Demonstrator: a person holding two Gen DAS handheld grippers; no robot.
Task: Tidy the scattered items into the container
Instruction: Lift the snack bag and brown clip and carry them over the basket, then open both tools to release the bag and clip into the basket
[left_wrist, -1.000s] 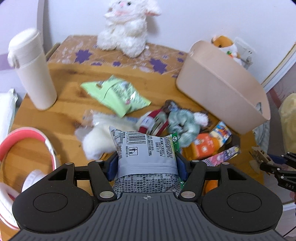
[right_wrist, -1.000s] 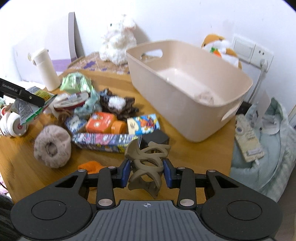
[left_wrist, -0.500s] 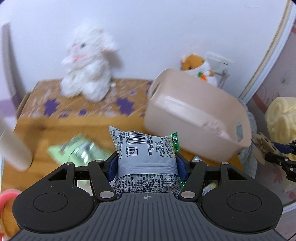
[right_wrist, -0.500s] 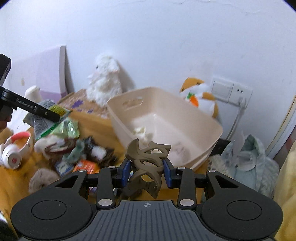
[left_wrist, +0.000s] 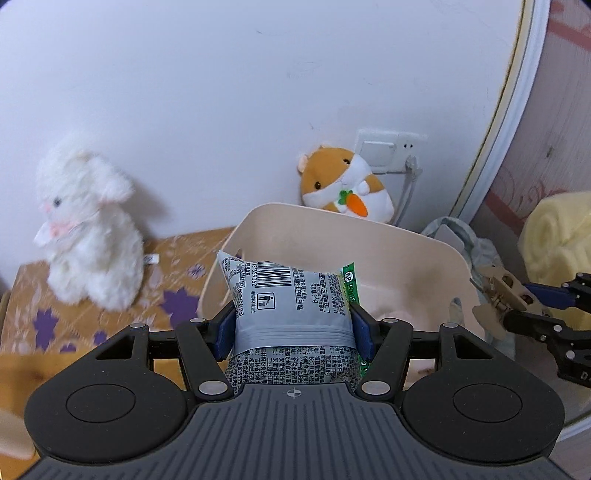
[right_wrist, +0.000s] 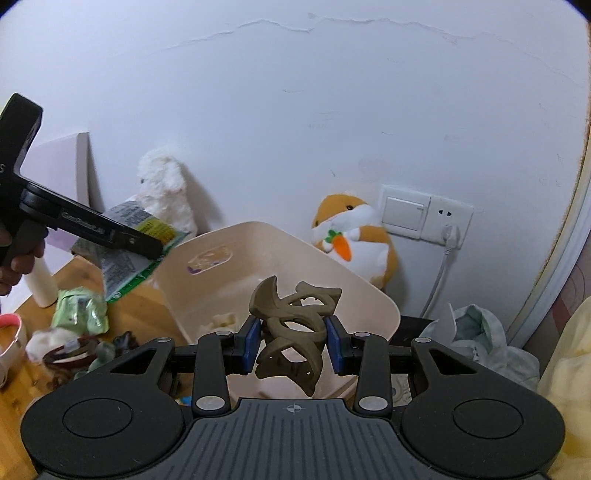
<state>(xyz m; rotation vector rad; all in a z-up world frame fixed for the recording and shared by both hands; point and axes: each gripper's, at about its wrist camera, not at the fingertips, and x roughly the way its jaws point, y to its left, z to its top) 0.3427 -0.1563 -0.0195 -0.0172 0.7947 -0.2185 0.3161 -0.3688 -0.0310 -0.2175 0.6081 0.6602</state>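
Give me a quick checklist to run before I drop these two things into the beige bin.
1. Left gripper clamped on the grey snack packet: ok.
2. Right gripper clamped on the brown hair claw: ok.
3. Beige bin upright, mouth open: ok.
4. Room in the bin: ok, floor mostly bare.
5. Packet fully past the near rim: cannot tell.
6. Grippers apart from each other: ok.

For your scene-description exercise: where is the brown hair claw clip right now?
In the right wrist view, the brown hair claw clip sits centre frame, clamped in the right gripper, in front of the beige plastic bin, with the hamster plush behind by the wall.
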